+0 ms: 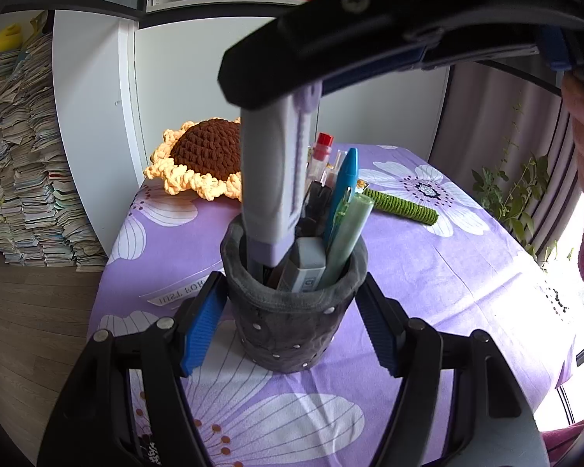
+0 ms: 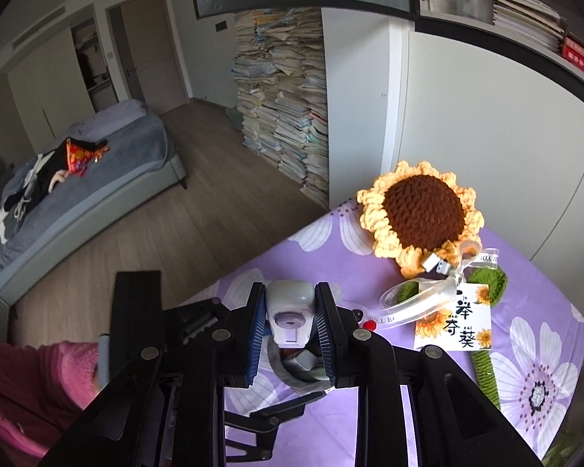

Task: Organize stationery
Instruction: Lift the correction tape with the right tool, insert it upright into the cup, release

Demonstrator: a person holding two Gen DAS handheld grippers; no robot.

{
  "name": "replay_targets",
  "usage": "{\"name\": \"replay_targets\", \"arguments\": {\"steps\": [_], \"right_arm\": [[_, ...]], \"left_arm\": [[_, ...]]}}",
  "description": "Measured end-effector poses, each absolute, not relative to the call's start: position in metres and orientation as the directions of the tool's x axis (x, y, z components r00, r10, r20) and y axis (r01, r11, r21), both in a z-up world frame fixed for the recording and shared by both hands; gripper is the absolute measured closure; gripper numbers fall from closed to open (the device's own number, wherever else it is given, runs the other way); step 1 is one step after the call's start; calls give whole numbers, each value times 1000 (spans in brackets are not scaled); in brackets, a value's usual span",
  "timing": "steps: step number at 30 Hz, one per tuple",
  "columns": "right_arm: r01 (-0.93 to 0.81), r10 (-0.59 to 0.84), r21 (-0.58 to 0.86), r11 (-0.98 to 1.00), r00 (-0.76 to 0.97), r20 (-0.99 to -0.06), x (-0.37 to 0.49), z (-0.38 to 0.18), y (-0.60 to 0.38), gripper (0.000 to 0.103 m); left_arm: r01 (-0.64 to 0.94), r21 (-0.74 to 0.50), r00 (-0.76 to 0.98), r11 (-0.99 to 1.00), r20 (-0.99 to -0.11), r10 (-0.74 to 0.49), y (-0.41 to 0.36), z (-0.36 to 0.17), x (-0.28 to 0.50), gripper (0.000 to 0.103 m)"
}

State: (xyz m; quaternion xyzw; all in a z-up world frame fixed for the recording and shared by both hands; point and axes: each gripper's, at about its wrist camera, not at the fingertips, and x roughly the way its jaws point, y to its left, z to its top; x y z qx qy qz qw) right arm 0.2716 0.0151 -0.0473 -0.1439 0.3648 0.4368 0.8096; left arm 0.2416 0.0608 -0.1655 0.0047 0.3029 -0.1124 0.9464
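my left gripper (image 1: 290, 334) is clamped around the dark felt pen holder (image 1: 292, 327), a blue pad pressed to each side, steadying it on the purple flowered tablecloth (image 1: 447, 272). my right gripper (image 2: 290, 330) is closed on the top end of a grey and lilac utility knife (image 2: 290, 311), whose lower end already sits inside the holder's mouth, straight ahead of and just above the left fingers.

the worry is the crowding: the teal pen (image 1: 344, 190), green pen (image 1: 346, 237), red-capped pen (image 1: 323, 148) and grey eraser (image 1: 305, 264) already fill much of the holder, so the knife may jam on them or lever the soft rim sideways. if i let go while it is only propped, i judge it could tip out, or pull the holder over.

i cannot see the holder's bottom or how deep the knife reaches. the right-hand view hides most of the holder behind the knife and fingers, and the right gripper blocks the upper part of the left view.
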Motion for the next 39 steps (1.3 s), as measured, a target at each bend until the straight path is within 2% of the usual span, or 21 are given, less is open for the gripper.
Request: {"name": "replay_targets", "arguments": {"steps": [16, 28, 33, 39], "right_arm": [[-787, 623, 163, 595, 324, -712, 284, -59, 6, 76], [-782, 633, 163, 601, 341, -695, 284, -56, 8, 76], [-795, 582, 92, 600, 355, -732, 281, -67, 17, 76], [-795, 582, 136, 591, 304, -754, 287, -75, 17, 76]], "left_arm": [[214, -66, 793, 975, -572, -213, 59, -166, 242, 35], [214, -71, 792, 974, -571, -216, 60, -167, 242, 35], [214, -77, 792, 974, -570, -220, 60, -167, 243, 35], [215, -77, 792, 974, -570, -220, 60, -168, 243, 35]]}}
